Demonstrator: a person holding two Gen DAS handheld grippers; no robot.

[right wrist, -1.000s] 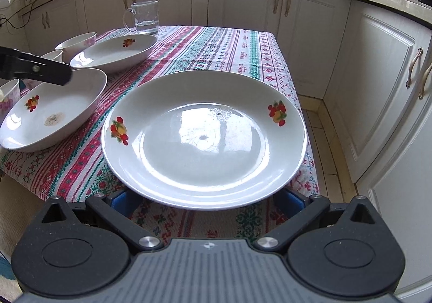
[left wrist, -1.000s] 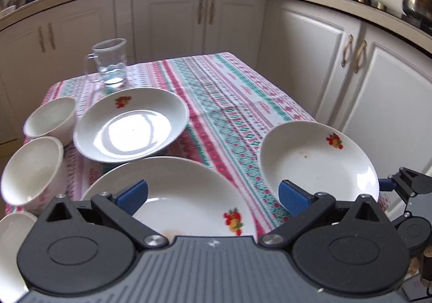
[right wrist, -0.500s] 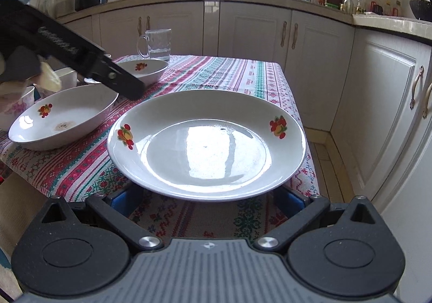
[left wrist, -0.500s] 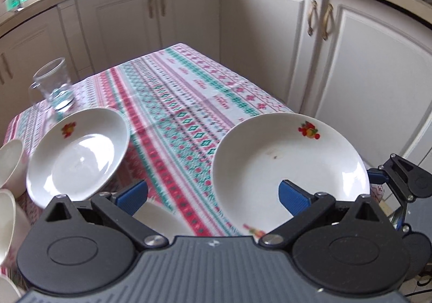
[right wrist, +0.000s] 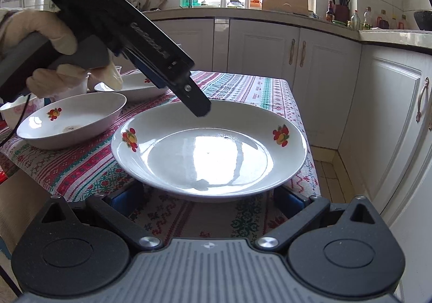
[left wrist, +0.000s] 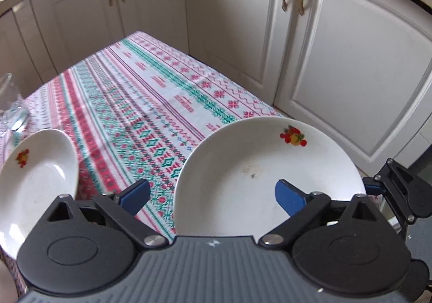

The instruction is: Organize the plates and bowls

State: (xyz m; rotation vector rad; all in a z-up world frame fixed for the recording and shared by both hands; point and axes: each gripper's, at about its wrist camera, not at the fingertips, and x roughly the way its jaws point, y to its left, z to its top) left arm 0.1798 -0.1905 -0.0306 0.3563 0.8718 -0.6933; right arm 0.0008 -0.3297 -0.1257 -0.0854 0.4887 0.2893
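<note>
Ok so, left to right, here's what worries me. Left of the big plate (right wrist: 210, 146) there's a deeper dish (right wrist: 70, 119) sitting near it on the tablecloth (left wrist: 151, 103), and the gloved hand (right wrist: 40, 41) comes in right over that dish, so a sloppy swing could clip it. The left gripper (left wrist: 212, 192) hangs over the plate's left rim. Its jaws have just been closing, with the rim between them, one finger over the cloth and one over the inside of the plate. I don't see the pads pressing yet, so I'd call it not gripping. Glazed rims are slick, so if it pinches too shallow the plate could squirt out or tip when it's lifted. The plate itself sits at the near corner of the table, close to the edge, so my guess is any sideways shove sends it toward the floor on its right. Then there's the right gripper (right wrist: 208, 200) at the plate's near rim. Its jaws are spread wide and holding nothing, with the tips tucked under the rim. Two tools on one plate looks like an easy bump to me.
</note>
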